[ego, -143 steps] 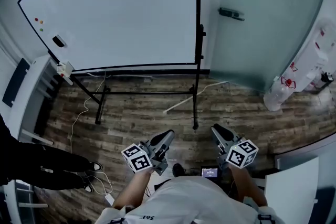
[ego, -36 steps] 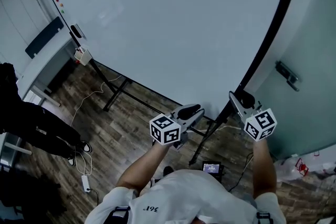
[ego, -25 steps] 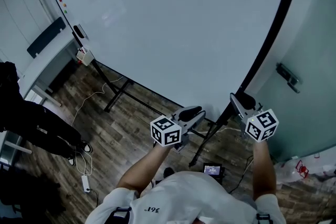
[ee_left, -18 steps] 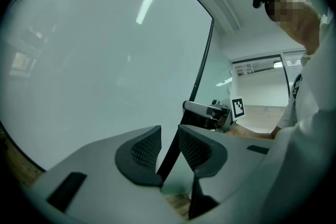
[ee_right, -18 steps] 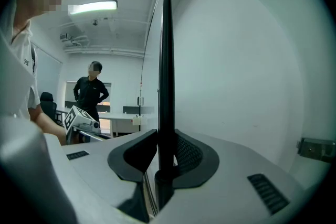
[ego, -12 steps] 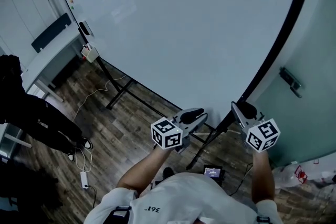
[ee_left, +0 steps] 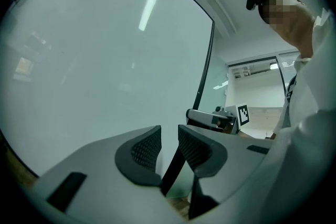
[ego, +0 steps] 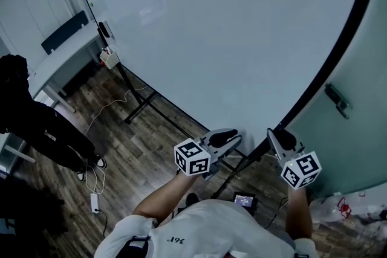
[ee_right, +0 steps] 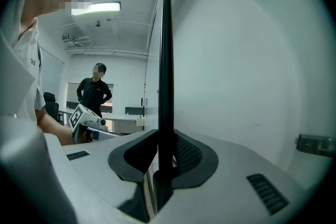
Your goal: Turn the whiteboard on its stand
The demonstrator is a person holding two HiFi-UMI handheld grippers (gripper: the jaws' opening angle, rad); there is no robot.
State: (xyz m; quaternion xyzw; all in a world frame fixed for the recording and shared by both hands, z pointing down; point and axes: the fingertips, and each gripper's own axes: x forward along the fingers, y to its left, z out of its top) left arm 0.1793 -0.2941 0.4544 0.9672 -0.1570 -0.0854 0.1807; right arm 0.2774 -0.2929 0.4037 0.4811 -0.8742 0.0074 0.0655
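The big whiteboard [ego: 230,33] fills the head view, with its black side frame [ego: 338,51] running down to the right. My right gripper [ego: 279,137] sits at the lower end of that frame. In the right gripper view the black frame [ee_right: 166,60] stands upright between the pads, and the right gripper [ee_right: 165,152] is shut on it. My left gripper [ego: 227,137] hovers just left of it, close in front of the board's lower edge. In the left gripper view the left gripper [ee_left: 169,141] shows a narrow gap with nothing between its pads, facing the white surface [ee_left: 105,60].
The black stand legs [ego: 145,103] spread over the wooden floor. A white desk [ego: 60,63] and a person in black [ego: 42,130] are at the left, with a cable and power strip [ego: 94,202] on the floor. A glass door with a handle [ego: 337,99] is right of the board.
Since the earliest frame I have come right up to the board, and the right gripper now sits on its side frame. Over the last second, board and grippers drift slightly right and down in view.
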